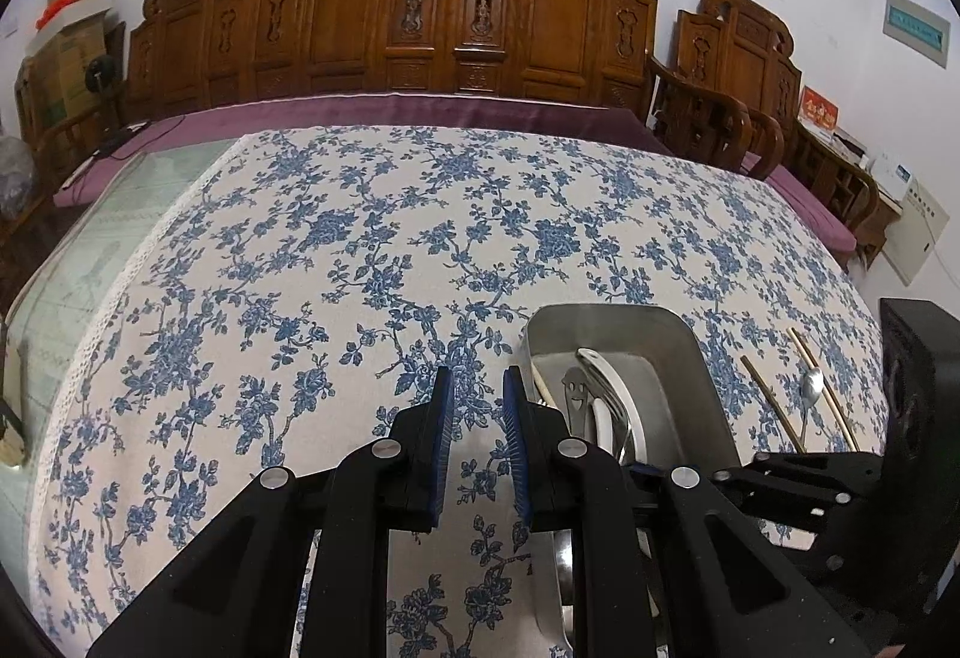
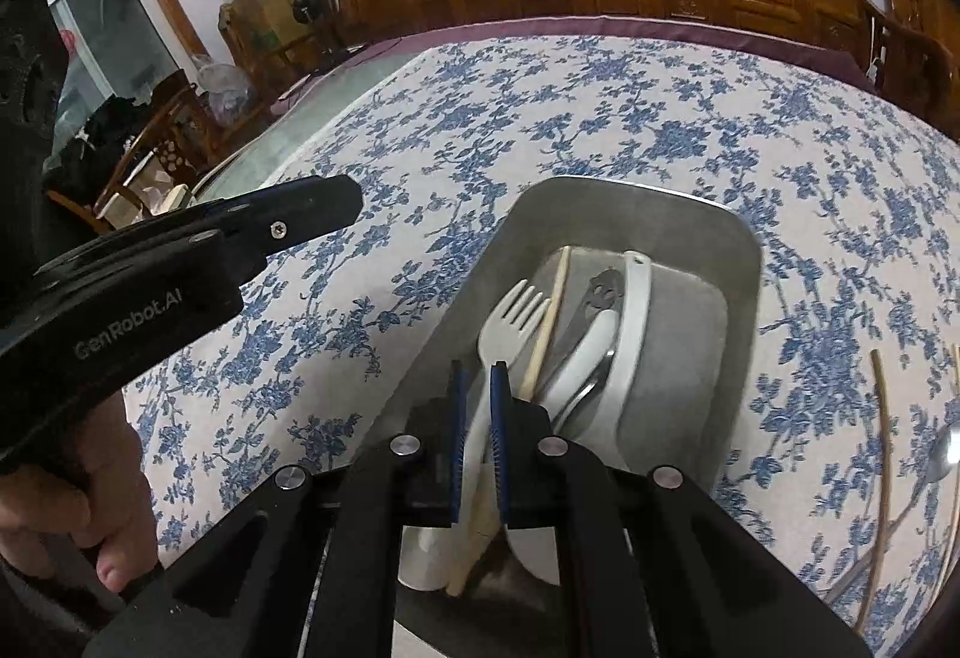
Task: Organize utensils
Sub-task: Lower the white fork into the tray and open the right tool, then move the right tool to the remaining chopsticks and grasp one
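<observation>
Tablecloth (image 1: 360, 238) has loads of bare floral room to the left of the metal tray (image 2: 630, 214), with its lace edge further left. Right gripper (image 2: 478, 394) sits over the tray, jaws narrowed around the white fork (image 2: 510, 322) handle, looks pinched on it. Chopstick (image 2: 549, 322) and spoons lie just beside it inside the tray. Left gripper (image 1: 478, 394) hovers left of the tray, jaws parted, holding nothing. Two chopsticks (image 1: 774, 400) and a metal spoon (image 1: 811, 388) lie on the cloth right of the tray.
</observation>
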A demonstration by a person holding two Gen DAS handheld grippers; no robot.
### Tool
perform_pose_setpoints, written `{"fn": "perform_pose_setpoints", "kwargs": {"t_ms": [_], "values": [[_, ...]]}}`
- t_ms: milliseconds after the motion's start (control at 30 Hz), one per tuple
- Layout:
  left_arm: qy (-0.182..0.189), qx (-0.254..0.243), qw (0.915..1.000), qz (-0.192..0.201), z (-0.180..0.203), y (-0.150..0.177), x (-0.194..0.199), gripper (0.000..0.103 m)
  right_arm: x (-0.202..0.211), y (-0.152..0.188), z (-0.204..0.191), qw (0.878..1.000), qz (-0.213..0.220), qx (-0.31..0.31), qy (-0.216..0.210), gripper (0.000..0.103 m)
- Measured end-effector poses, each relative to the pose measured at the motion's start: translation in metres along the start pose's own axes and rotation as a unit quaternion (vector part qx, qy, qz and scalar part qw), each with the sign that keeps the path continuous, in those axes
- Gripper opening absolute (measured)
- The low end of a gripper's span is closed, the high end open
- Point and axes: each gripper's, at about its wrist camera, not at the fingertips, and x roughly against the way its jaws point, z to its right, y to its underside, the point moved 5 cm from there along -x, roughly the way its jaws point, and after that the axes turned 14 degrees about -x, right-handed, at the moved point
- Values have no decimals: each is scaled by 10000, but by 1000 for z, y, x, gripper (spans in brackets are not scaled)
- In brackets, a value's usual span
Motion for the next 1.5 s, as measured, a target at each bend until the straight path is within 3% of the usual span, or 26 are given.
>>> {"fn": "perform_pose_setpoints", "kwargs": {"t_ms": [367,433,567,733,933,1133,1200,1500], "values": [[119,-146,9998,58,13,-3,5,18,67,4,38,9965,535,332,553,9],[172,-180,9996,93,18,-3,6,29,81,7,47,9952,624,358,658,9],[294,-287,9990,163,32,-5,11,37,109,16,70,9922,765,346,927,9],[488,-506,9967,393,56,-12,24,59,136,30,102,9875,841,195,1318,9],[604,-621,9945,589,70,-20,39,74,166,46,141,9803,937,-92,1736,9],[699,-791,9923,652,91,-24,51,80,169,55,178,9755,842,-469,1980,11],[708,-870,9918,610,100,-22,50,80,166,57,193,9736,789,-583,2062,21],[787,-1439,9858,356,158,-1,45,80,135,60,249,9723,347,-679,2207,21]]}}
